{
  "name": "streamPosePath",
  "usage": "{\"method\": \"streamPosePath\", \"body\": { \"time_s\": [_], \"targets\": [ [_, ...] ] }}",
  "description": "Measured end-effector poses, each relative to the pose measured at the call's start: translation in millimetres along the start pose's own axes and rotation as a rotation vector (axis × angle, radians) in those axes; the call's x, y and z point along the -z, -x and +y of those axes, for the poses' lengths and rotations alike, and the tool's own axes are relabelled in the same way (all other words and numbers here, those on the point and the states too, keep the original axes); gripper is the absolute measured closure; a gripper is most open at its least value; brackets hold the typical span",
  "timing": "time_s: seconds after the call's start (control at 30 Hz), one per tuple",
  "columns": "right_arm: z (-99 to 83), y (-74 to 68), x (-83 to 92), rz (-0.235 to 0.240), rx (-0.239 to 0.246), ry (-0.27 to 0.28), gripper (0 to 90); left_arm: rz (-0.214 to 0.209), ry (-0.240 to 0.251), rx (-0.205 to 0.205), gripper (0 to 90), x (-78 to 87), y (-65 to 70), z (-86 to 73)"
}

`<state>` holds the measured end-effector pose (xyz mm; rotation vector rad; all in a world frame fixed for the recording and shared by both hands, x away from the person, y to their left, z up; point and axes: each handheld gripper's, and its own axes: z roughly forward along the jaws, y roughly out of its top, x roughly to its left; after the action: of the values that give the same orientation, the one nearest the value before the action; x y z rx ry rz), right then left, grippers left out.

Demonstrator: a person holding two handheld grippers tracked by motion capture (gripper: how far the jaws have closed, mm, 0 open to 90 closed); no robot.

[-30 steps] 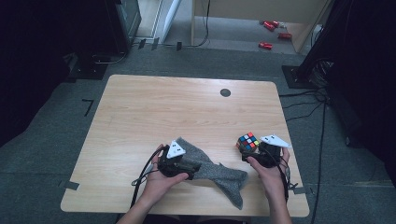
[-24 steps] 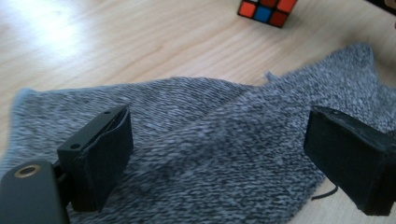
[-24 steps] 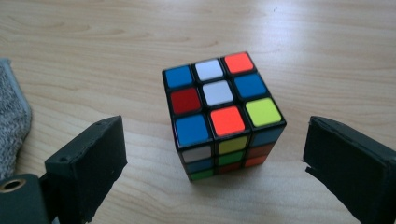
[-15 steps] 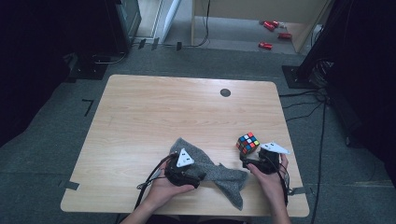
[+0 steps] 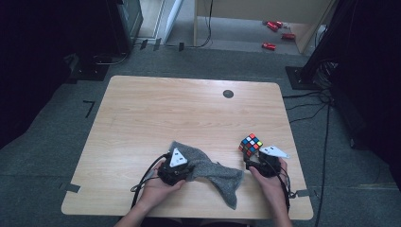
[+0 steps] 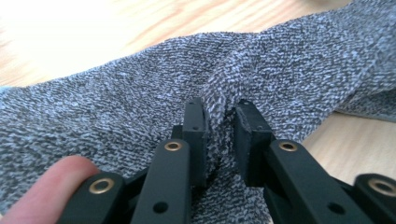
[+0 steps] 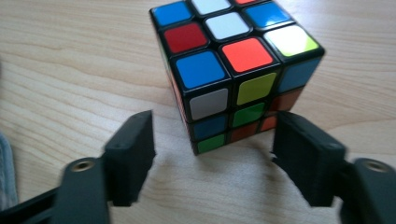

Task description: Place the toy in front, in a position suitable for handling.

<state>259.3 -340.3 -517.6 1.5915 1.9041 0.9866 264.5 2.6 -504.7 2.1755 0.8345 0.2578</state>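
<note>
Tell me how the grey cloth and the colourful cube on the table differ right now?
The grey cloth lies limp and crumpled, a fold pinched in the left gripper; the puzzle cube stands rigid and square, untouched, just ahead of the right gripper, whose jaws have been closing but remain apart. The cloth is speckled grey; the cube is multicoloured. Both rest on the wooden table.

I work in what looks like a lab or recording room, not a home: ahead of my grippers a plain wooden table point(image 5: 189, 113) with a round cable port point(image 5: 228, 93) stands alone on grey carpet floor point(image 5: 61, 123) marked with bits of black tape point(image 5: 88, 108). Dark equipment point(image 5: 120, 23) and curtains close in to my left and right, loose cables point(image 5: 326, 118) run over the floor to my right, and small red objects point(image 5: 275, 33) lie far ahead near a wooden cabinet point(image 5: 265, 7).
</note>
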Motion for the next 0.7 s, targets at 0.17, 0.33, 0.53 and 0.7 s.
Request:
{"method": "streamPosePath", "body": {
  "time_s": [0.17,0.33,0.53,0.7],
  "targets": [
    [0.0,3.6,3.6,0.010,-0.017,0.036,45.9,0.034,0.016,0.046,81.0,13.8,-21.8,-4.3],
    [0.7,6.3,4.5,0.019,-0.007,0.067,30.0,0.034,0.043,0.072,78.9,25.7,-37.2,-6.2],
    [9.1,20.0,-0.2,0.024,0.031,0.076,16.4,0.029,0.047,0.085,75.9,29.4,-43.2,-8.3],
    [17.9,22.8,-7.9,0.075,0.064,0.092,13.9,0.006,0.019,0.075,72.6,20.7,-39.7,-10.9]
  ]
}}
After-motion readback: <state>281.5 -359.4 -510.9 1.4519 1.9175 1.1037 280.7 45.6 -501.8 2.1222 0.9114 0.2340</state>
